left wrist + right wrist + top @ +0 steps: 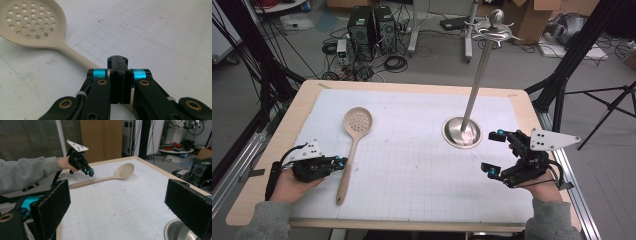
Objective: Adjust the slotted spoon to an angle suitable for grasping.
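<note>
A beige slotted spoon (356, 123) lies on the white gridded mat (412, 170) at the left, bowl away from me, handle pointing to the near edge. My left gripper (343, 162) hovers right over the middle of the handle, its jaws pressed together with nothing between them. In the left gripper view the shut jaws (117, 62) cover the handle, and the spoon's bowl (32, 22) lies beyond at the upper left. The right gripper view shows that gripper (90, 173) just above the spoon (123, 171). My right gripper (494, 152) is open at the right, its jaws wide apart and empty (120, 195).
A metal utensil stand (462, 132) with a round base, a tall pole and hooks at the top (495, 30) rises just beyond the right gripper; its base (175, 232) is by the right jaw. The wooden table edge (277, 150) borders the mat. Computers and cables lie on the floor behind.
</note>
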`<action>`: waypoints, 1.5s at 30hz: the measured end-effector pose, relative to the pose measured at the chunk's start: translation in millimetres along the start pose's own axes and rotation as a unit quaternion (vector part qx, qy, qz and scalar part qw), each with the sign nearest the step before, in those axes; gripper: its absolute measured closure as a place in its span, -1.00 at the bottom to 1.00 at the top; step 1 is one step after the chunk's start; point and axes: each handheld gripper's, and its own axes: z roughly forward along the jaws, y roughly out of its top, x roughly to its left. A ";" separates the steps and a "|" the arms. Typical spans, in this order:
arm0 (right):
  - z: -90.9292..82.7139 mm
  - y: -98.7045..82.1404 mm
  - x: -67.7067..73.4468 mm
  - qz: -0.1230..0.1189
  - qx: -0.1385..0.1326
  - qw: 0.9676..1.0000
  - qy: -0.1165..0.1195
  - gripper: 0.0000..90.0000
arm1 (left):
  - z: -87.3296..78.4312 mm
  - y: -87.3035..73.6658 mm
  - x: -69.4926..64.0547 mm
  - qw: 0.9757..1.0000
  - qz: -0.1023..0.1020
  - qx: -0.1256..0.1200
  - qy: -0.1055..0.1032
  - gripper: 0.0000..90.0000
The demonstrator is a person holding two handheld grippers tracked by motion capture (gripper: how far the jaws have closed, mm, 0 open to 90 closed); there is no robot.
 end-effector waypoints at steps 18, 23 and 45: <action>1.8 -1.9 -1.1 0.004 0.001 1.000 0.009 -0.95 | 6.2 -17.1 8.7 0.999 -0.027 0.033 0.001 0.98; 1.2 -2.1 -0.8 0.008 0.000 1.000 0.009 -0.95 | 6.9 -17.6 8.2 0.999 -0.031 0.033 -0.001 0.98; -0.8 -4.6 -2.2 0.012 -0.006 1.000 0.011 -0.95 | 28.9 -7.1 -14.2 0.997 -0.003 0.059 -0.051 0.99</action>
